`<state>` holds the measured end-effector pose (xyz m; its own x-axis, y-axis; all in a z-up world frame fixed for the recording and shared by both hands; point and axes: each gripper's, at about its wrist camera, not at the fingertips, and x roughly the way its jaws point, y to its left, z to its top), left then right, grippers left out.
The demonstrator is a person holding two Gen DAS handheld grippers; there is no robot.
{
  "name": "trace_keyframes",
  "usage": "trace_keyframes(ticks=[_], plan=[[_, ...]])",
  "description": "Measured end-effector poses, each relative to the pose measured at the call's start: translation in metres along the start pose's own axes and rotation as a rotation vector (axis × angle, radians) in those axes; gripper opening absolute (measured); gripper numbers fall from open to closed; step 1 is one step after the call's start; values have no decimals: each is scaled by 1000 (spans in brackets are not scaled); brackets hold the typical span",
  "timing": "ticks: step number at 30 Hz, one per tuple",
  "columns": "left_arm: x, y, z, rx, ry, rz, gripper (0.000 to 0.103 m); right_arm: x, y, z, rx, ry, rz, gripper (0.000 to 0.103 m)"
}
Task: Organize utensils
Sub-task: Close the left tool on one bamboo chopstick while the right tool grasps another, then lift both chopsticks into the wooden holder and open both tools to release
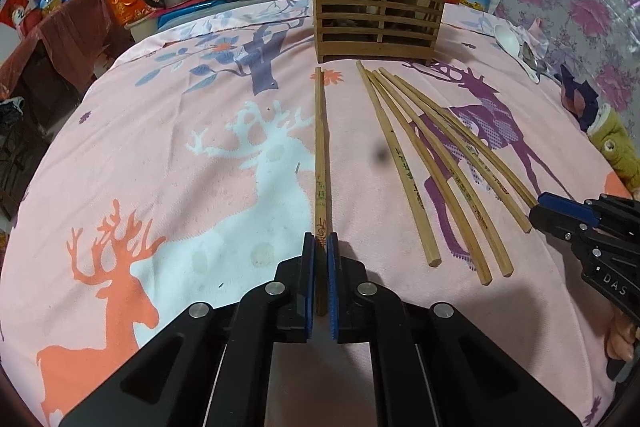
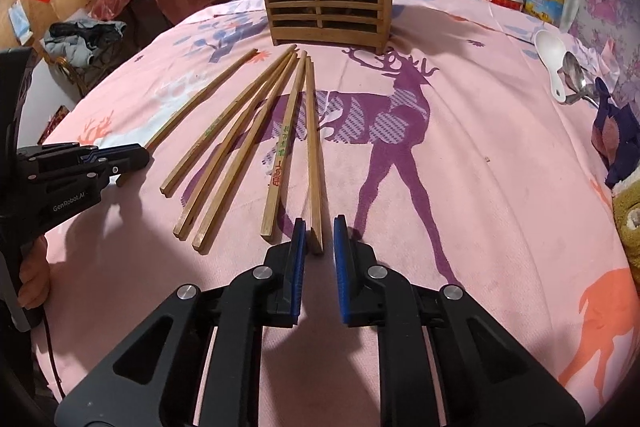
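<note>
The left hand-held gripper [image 1: 321, 283] is clamped on the near end of one chopstick [image 1: 320, 147], which lies on the pink deer-print cloth [image 1: 180, 155] pointing toward the wooden holder [image 1: 380, 11]. The right hand-held gripper [image 2: 320, 247] stands parted around the near end of the rightmost chopstick [image 2: 313, 147] of the fanned chopsticks [image 2: 240, 139]. A white spoon [image 2: 554, 59] and a metal spoon [image 2: 576, 75] lie near the cloth's right edge.

Chopsticks [image 2: 248, 143] fanned on tablecloth [image 2: 480, 187] before holder [image 2: 324, 7]; spoons [image 2: 560, 71] right of holder.
</note>
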<state>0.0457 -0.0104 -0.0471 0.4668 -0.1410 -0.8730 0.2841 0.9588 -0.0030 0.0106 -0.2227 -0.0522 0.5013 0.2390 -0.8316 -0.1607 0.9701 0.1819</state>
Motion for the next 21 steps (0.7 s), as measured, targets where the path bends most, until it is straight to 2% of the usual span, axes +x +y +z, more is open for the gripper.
trace_keyframes(ticks=[2,3,13,21], plan=[[0,0,0,-2,1,-4,7,0,0,0,2,0,1,13],[0,0,0,-4,2,-9,6,0,0,0,0,-2,2,6],[-20,1,1,-18,-72,-17,6,-21,-1,5,2,-121,-15,6],[-41,10,7,-69,-127,-25,6,-35,-8,9,33,-203,-22,6]])
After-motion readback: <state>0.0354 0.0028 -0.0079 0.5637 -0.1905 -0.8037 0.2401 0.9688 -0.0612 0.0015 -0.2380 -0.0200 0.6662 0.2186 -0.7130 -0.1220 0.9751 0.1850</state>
